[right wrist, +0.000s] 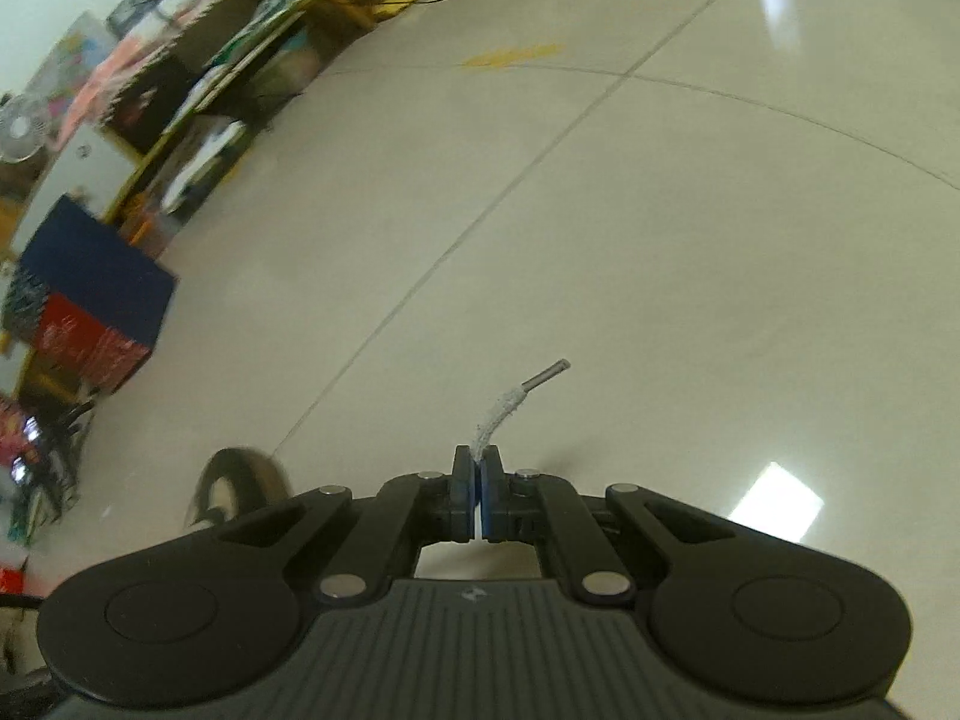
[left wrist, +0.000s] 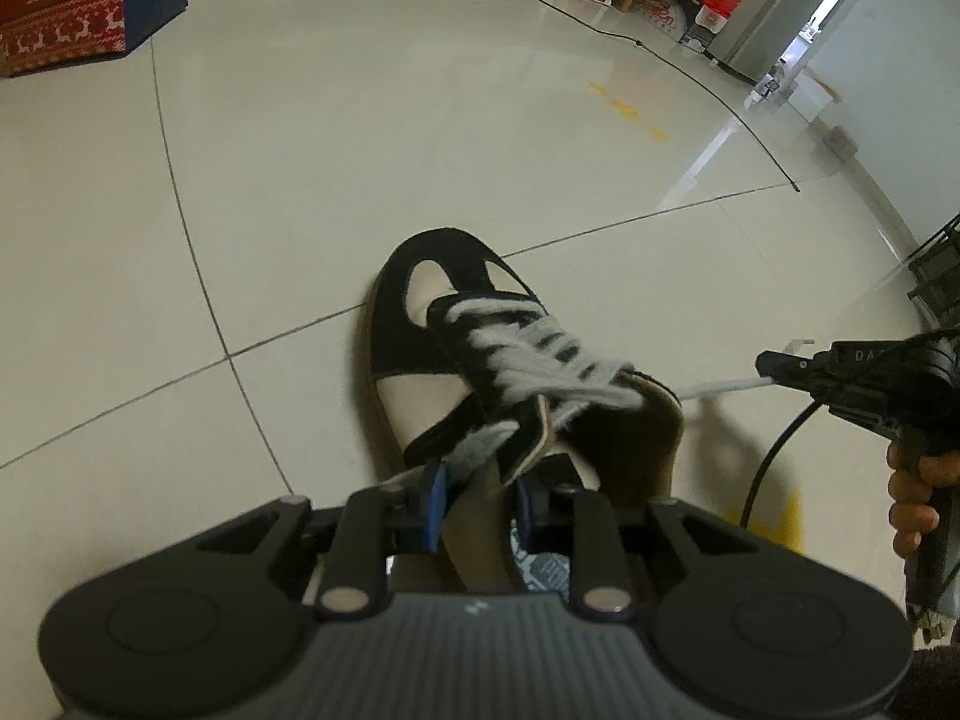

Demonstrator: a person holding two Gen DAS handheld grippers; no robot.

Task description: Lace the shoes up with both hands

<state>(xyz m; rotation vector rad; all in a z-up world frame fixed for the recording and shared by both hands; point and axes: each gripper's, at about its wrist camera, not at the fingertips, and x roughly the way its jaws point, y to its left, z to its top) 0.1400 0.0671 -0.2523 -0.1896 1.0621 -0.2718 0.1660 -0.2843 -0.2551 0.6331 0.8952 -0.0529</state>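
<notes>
Lacing looks mostly done: the white lace (left wrist: 540, 354) already crosses several eyelet rows of the black-and-cream sneaker (left wrist: 456, 360) standing on the tiled floor (left wrist: 300, 180). My left gripper (left wrist: 480, 504) holds its fingers partly open around the sneaker's collar edge near the heel; whether they press on it I cannot tell. Further right, my right gripper (right wrist: 478, 468) has its fingers closed on the lace's end, the aglet (right wrist: 546, 373) poking out beyond them, the strand drawn out sideways. Tightening and tying remain, I judge.
</notes>
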